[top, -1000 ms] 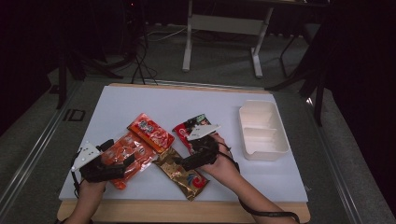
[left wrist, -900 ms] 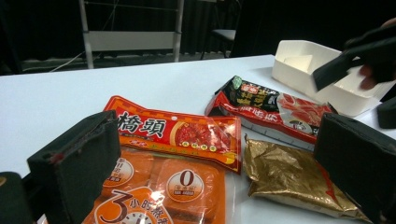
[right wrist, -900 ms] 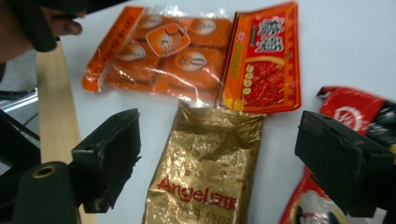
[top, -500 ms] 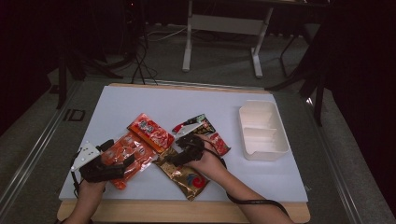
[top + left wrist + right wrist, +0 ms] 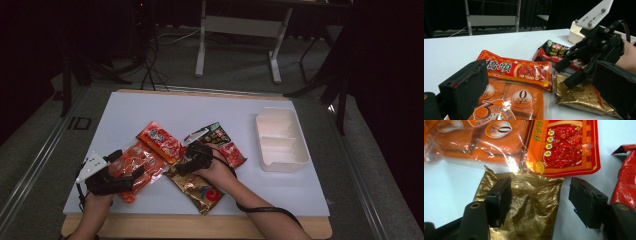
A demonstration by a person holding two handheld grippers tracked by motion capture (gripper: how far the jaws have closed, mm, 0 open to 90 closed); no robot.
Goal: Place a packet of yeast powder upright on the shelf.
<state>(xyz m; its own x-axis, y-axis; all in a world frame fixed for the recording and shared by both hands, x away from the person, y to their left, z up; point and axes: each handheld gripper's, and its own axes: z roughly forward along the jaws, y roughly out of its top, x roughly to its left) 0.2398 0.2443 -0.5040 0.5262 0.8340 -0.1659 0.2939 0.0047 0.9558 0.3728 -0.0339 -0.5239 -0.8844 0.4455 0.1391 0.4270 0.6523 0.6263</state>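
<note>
Jaws of the right gripper (image 5: 540, 200) are closing around the crinkled gold foil pouch's (image 5: 529, 205) top edge, lower centre of frame, pads not yet pressing. Best grip, I'd say: squarely below the seal. Left gripper (image 5: 117, 175) rests open over the orange packet (image 5: 135, 165).

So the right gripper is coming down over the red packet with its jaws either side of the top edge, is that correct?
Not quite: it is the gold packet, not a red one. The right gripper view shows the right gripper with its jaws, which have just been closing, either side of that packet's crinkled top edge.
</note>
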